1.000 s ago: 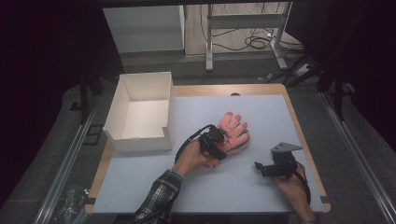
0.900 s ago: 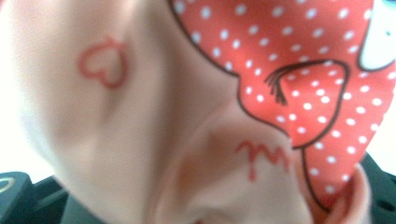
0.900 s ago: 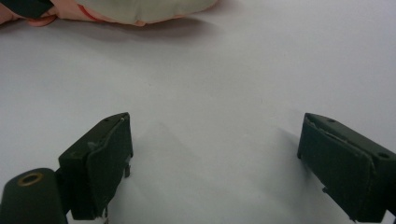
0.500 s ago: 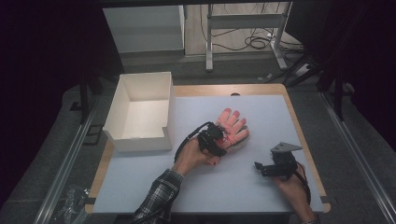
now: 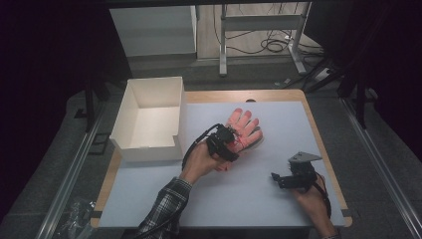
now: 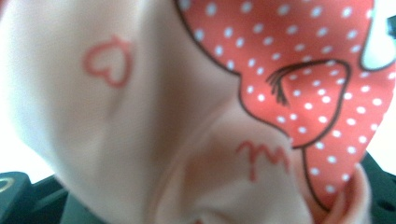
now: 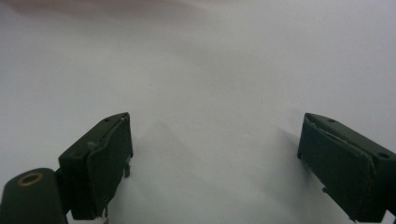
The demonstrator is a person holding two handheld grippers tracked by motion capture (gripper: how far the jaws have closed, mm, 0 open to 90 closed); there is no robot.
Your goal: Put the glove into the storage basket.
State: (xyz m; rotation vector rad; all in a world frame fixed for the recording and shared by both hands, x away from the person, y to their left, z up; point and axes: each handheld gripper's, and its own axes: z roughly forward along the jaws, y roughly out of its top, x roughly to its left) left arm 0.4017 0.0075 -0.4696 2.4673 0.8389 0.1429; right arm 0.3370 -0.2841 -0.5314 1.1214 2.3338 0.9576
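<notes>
One glove [image 5: 244, 130] (pink), one box [image 5: 149, 119]

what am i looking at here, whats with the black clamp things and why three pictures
A person sits at a table holding a hand-held two-jaw gripper in each hand. One picture is from a camera above; the other two come from small cameras riding on each gripper. The left gripper is at a pink glove with a red dotted print, seen close up in its own view; whether its jaws are shut cannot be told. The right gripper rests over bare table, jaws wide open, holding nothing. A white open box stands at the left.
</notes>
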